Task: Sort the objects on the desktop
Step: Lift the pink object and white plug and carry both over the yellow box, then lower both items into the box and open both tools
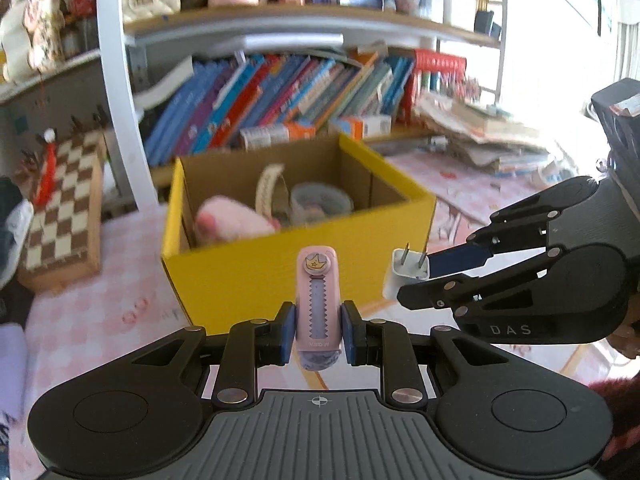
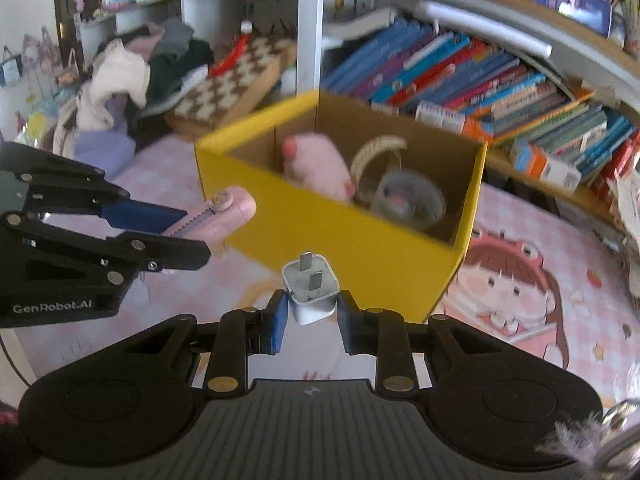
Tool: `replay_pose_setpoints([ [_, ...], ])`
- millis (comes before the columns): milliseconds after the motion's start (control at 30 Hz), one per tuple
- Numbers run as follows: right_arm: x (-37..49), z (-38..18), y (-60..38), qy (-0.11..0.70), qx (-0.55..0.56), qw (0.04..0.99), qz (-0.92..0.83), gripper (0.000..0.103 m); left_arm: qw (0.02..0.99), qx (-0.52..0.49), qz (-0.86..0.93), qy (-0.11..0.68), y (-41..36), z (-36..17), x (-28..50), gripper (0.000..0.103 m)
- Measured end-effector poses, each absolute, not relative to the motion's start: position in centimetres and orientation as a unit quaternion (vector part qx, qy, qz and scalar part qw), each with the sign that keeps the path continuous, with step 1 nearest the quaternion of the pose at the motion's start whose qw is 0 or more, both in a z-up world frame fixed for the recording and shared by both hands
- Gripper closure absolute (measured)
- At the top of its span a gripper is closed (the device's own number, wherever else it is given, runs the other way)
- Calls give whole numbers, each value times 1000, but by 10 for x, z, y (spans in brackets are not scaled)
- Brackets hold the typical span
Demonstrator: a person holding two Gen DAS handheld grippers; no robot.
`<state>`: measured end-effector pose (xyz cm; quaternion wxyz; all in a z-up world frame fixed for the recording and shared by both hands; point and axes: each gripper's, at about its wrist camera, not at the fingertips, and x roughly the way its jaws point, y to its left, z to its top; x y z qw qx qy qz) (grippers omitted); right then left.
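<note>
Before the yellow box (image 1: 280, 276), left jaws clamp a pink cutter (image 1: 318, 300), right jaws a white plug (image 2: 311, 294).

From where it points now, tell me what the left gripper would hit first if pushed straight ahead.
Most likely the near wall of the yellow box. The left gripper, shut on the pink eraser, aims at that wall just below the rim, so the eraser's tip would meet it first. Depth is unclear.

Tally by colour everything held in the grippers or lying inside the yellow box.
Pink: 2 – utility knife in left gripper, plush toy in the box
White: 1 – charger plug in right gripper
Cream: 1 – tape roll
Clear: 1 – round container
Total: 5
</note>
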<state>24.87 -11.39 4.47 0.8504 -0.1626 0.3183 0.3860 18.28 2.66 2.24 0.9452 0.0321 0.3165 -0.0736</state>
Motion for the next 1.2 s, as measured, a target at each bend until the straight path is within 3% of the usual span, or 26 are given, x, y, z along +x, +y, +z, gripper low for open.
replay_pose_setpoints([
  [500, 304, 83, -98, 242, -216, 862, 389, 78, 958, 64, -78, 268, 33, 55, 237, 80],
  [800, 358, 56, -64, 290, -333, 799, 408, 78, 939, 70, -96, 324, 36, 35, 294, 80],
  [1200, 416, 23, -23, 384, -396, 694, 461, 78, 905, 19, -103, 412, 49, -1, 355, 80],
])
